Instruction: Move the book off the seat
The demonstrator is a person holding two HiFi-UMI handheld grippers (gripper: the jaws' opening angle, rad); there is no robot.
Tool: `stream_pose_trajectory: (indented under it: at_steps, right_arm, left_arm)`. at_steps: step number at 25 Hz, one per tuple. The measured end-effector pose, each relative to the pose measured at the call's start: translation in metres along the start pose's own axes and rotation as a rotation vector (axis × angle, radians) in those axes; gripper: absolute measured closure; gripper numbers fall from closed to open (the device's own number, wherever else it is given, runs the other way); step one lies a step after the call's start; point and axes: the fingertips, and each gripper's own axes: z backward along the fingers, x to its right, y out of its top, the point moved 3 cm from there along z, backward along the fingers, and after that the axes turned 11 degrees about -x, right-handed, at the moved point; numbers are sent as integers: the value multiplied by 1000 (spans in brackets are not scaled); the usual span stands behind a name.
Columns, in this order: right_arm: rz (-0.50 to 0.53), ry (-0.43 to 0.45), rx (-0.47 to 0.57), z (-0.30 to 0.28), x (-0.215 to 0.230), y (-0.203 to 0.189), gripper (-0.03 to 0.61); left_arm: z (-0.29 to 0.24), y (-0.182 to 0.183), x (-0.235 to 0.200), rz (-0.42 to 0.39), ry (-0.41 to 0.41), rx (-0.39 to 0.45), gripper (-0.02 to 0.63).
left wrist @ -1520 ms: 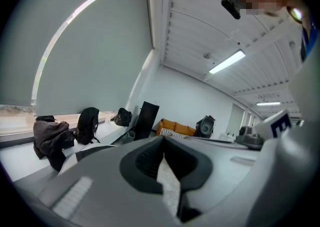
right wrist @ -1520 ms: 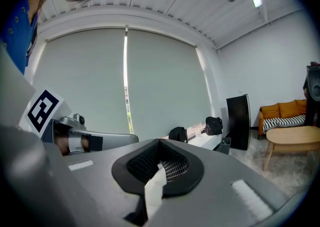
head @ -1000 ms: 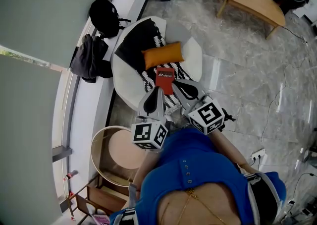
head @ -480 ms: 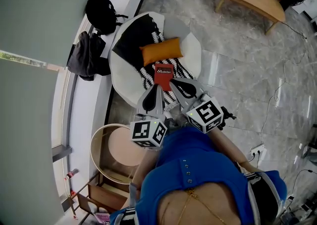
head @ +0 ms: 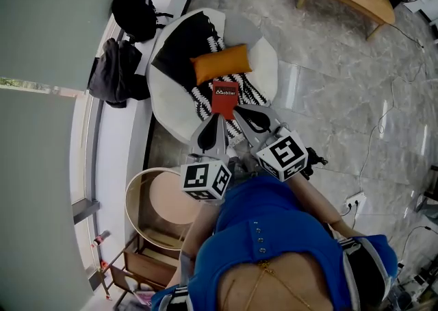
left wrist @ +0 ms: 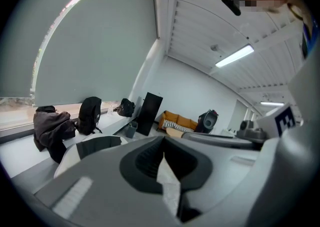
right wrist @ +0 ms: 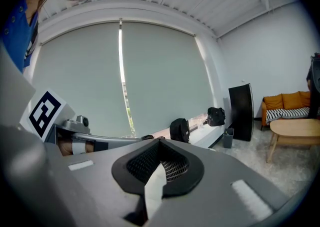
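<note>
Book (head: 226, 96) red, flat, rectangular, on round white seat (head: 170, 109)

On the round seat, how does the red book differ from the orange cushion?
The book is red with white print on its cover; the cushion is plain orange. The book is flat and smaller; the cushion is plump and longer. The book lies nearer the front edge of the seat, with the cushion behind it. Both rest on the black-and-white patterned throw.

Polished, marble-look floor (head: 342, 97) gleams. The red book (head: 224, 95) shows a smooth cover. The orange cushion (head: 220, 64) looks like matt cloth.
</note>
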Motion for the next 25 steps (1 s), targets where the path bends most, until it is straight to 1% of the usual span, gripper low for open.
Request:
stream_pose_trajectory:
  at_steps: [4, 7, 9, 11, 14, 17, 18, 20, 22, 25]
  right_arm:
    - [-19, 0, -37, -21, 13, -9, 578]
    - [-34, -1, -76, -50, 24, -24, 578]
    - [-39, -5, -110, -76, 35, -41, 578]
    - [-52, -16, -152, -103, 48, -70, 578]
    - [-110, -34, -212, -150, 75, -128, 578]
    - [-175, -52, -265, -205, 107, -196, 570]
    - [-186, -57, -284, -225, 116, -220, 543]
    - [-203, -61, -335, -265, 130, -277, 537]
    - [-236, -66, -391, -309, 149, -341, 534]
    - [-335, -70, -480, -364, 178, -437, 510]
  left_arm:
    - [-21, -10, -15, 12, -6, -46, 611]
    - [-44, -22, -37, 27, -9, -80, 611]
    - [-64, -37, -55, 46, -14, -110, 609]
    - [-87, -59, -75, 71, -15, -154, 596]
    - [-130, -105, -111, 80, 0, -213, 589]
    - [-184, -167, -158, 74, 30, -275, 576]
    - [-203, -189, -177, 74, 40, -297, 575]
    - [-235, -238, -213, 81, 65, -331, 575]
    - [-272, -287, -249, 90, 87, -345, 575]
    - [-324, -363, -300, 79, 123, -403, 566]
